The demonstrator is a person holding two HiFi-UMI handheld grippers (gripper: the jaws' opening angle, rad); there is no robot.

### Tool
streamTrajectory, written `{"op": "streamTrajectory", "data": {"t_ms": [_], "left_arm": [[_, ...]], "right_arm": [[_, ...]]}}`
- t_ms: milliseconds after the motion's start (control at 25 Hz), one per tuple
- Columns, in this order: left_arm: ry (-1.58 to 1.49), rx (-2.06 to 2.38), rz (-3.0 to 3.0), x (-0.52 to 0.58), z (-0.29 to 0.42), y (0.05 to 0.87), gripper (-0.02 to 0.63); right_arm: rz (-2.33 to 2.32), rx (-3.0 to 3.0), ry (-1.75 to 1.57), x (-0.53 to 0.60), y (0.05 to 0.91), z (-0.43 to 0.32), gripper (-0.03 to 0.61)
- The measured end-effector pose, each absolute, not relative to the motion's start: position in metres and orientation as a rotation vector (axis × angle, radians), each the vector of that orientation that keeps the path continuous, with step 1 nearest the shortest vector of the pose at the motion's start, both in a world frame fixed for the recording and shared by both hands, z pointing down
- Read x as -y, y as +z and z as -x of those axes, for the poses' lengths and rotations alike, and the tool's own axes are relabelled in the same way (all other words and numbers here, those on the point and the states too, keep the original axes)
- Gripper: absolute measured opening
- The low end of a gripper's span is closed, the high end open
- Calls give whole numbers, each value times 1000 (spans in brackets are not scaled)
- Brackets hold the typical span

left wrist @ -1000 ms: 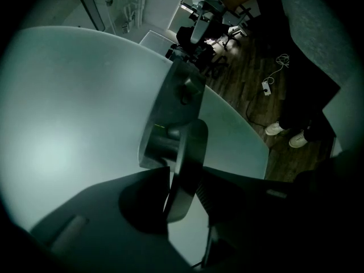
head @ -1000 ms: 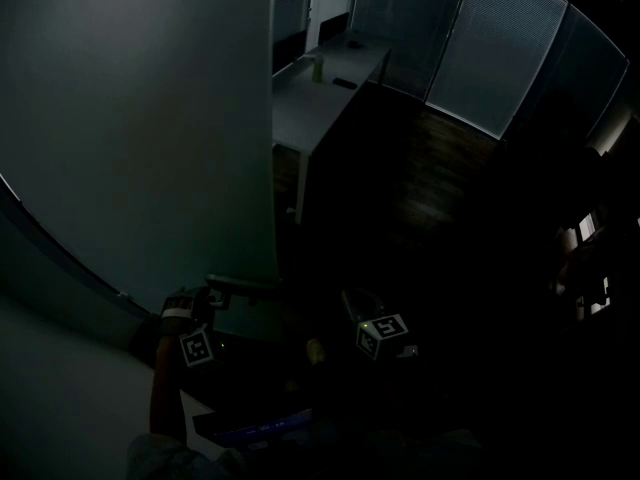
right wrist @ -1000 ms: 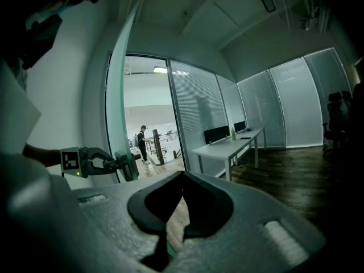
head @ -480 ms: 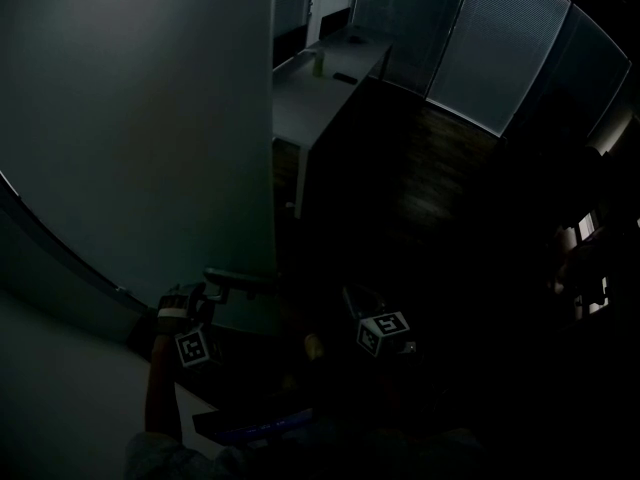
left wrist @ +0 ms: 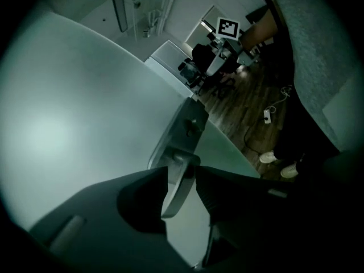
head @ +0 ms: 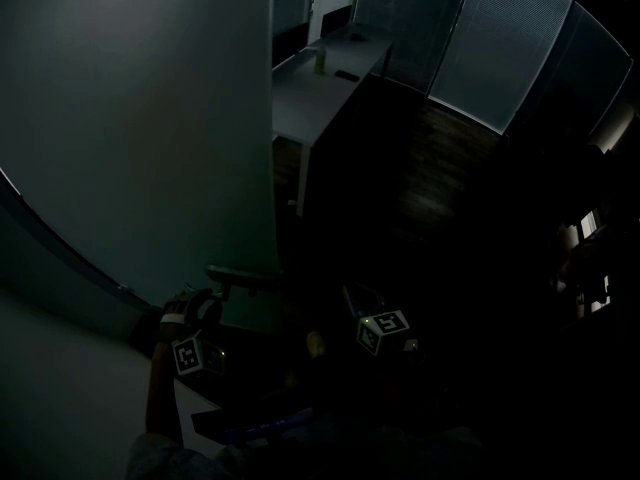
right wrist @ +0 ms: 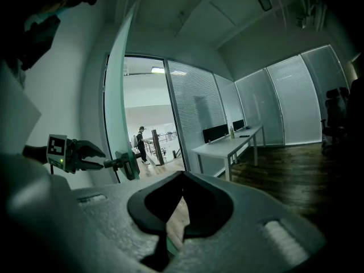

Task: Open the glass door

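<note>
The frosted glass door (head: pixel 140 118) stands swung open, and its edge shows in the right gripper view (right wrist: pixel 116 95). A metal lever handle (head: pixel 243 278) sticks out near that edge. My left gripper (head: pixel 207 293) is at the lever's free end. In the left gripper view the handle (left wrist: pixel 177 192) fills the gap of my left gripper (left wrist: pixel 181 172), whose jaws have just been closing and now touch it on both sides. From the right gripper view the left gripper (right wrist: pixel 96 157) holds the handle (right wrist: pixel 116 162) at its tip. My right gripper (head: pixel 358 303) hangs to the right, open and empty (right wrist: pixel 173 220).
The room is dim. A long white desk (head: pixel 310 93) with a bottle stands beyond the door, along partitions with blinds (head: pixel 500 58). The floor (head: pixel 430 188) is dark wood. A person (right wrist: pixel 139 144) stands far off through the doorway. A cable and plug (left wrist: pixel 267 114) lie on the floor.
My left gripper has slid back along the handle toward me, down and left in the head view, and rolled a little. The right gripper has stayed put.
</note>
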State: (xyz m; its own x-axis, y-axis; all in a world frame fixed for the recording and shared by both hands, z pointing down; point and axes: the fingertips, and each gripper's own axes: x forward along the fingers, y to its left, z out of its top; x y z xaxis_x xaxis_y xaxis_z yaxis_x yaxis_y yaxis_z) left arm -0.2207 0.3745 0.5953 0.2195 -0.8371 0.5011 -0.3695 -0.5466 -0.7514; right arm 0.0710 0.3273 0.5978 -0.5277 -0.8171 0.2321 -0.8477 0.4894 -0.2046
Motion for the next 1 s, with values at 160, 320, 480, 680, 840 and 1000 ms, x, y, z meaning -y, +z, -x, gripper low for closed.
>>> {"op": "streamTrajectory", "data": {"t_ms": [160, 320, 480, 680, 840, 1000], "left_arm": [[-1181, -1137, 2113, -382, 202, 581, 146], [-1008, -1221, 2183, -382, 189, 557, 115], [-872, -1297, 2219, -380, 182, 542, 74], [-792, -1346, 2277, -382, 175, 540, 31], [-728, -1383, 2323, -384, 164, 535, 5], [-627, -1392, 2374, -386, 151, 526, 3]], "right_arm": [[-1463, 2617, 460, -329, 594, -71, -5], [-1465, 2619, 457, -329, 593, -70, -5], [-1465, 2619, 454, -331, 593, -70, -5], [-1460, 2626, 412, -333, 596, -70, -5], [-1447, 2644, 387, -339, 581, -62, -5], [-1438, 2667, 355, -347, 560, -55, -5]]}}
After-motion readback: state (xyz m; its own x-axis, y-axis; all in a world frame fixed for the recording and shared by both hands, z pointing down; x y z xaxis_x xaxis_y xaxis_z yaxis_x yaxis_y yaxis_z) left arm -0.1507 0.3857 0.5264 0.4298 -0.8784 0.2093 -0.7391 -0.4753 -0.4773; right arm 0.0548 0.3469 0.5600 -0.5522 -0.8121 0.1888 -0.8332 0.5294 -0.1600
